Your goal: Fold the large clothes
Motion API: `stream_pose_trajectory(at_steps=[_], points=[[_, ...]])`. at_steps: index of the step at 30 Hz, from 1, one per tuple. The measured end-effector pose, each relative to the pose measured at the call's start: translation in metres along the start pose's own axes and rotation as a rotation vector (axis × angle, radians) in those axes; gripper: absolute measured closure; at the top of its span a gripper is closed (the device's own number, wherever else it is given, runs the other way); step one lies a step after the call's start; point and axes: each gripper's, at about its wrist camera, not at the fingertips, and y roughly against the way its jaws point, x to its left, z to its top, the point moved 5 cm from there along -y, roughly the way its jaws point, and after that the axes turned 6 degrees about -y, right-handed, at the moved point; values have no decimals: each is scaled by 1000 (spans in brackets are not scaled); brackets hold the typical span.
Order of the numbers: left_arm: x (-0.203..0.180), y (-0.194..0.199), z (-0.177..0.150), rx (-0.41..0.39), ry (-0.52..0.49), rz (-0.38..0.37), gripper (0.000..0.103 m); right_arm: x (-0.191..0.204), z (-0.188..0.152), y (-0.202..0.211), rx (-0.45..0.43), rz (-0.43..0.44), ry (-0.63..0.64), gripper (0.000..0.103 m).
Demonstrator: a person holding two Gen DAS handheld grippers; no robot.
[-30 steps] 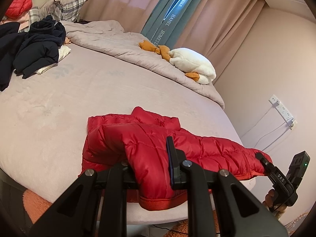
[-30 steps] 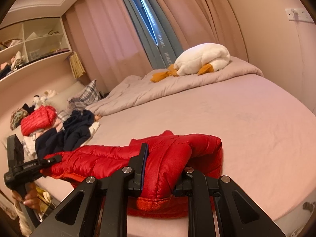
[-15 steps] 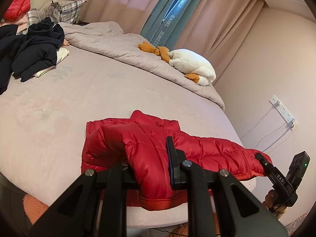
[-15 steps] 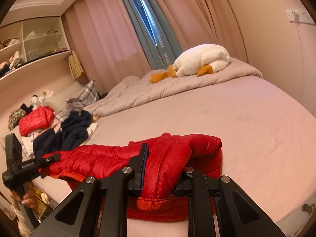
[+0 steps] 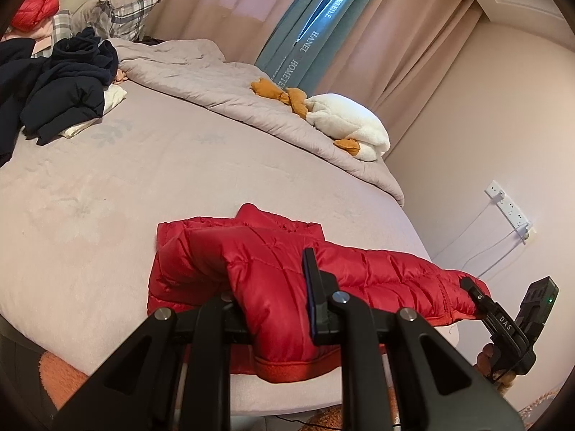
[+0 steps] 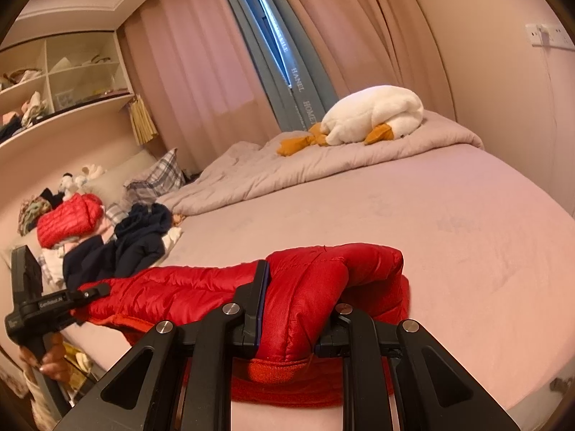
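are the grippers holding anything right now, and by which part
Both are shut on the red puffer jacket. The left gripper and the right gripper each pinch a padded fold just above an orange ribbed hem, at opposite ends.

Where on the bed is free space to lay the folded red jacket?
The middle of the bed is bare, between the red jacket, the grey duvet and the dark clothes pile. The head end around that pile is crowded.
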Motion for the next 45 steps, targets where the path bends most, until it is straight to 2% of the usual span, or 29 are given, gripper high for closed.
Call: stream_pose_trajectory(at_steps=[29,36,45], points=[[0,-11,11,10,-18,12,85,-4,1,-5,4,-9,3,84],[4,-30,16,34,-28,34,85,-6,4,-17,20,-17,8,84],[17,-71,19,99,-39,97,85,-10,8,-53,80,-54,21,84]])
